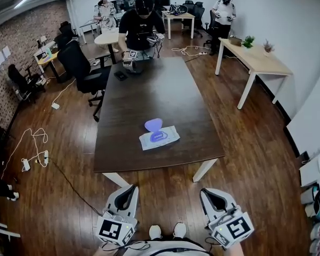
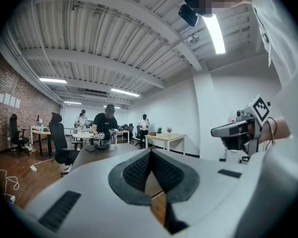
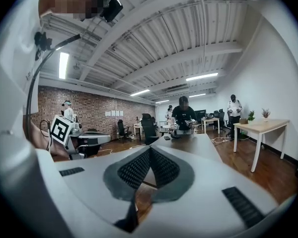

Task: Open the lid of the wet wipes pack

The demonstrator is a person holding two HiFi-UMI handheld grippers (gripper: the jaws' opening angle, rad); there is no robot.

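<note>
The jaws of the left gripper [image 2: 150, 156] are closed together, pad against pad, and nothing is held between them. The jaws of the right gripper [image 3: 149, 152] are likewise closed together on nothing. Both grippers are held roughly level, side by side and well apart from each other, close to the person's body, with a marker cube [image 1: 116, 229] at the rear of the left unit and another marker cube [image 1: 236, 228] at the rear of the right unit. The person's shoes [image 1: 165, 231] are seen between the two, on the wooden floor [image 1: 245, 143].

Ahead of the jaws, and well apart from them, a long dark table [image 1: 149, 89] is placed. The wet wipes pack [image 1: 159, 138] lies flat near the near end of this table, turned slightly askew. Its lid [image 1: 153, 124] is raised, with the purple flap standing up at the far edge of the pack. Neither gripper touches the pack.

At the far end of the table a person in a dark shirt [image 1: 141, 25] is standing. A black office chair [image 1: 82, 68] is placed at the table's left side. A light-wood table [image 1: 258, 57] with a small plant [image 1: 248, 40] is seen to the right.
</note>
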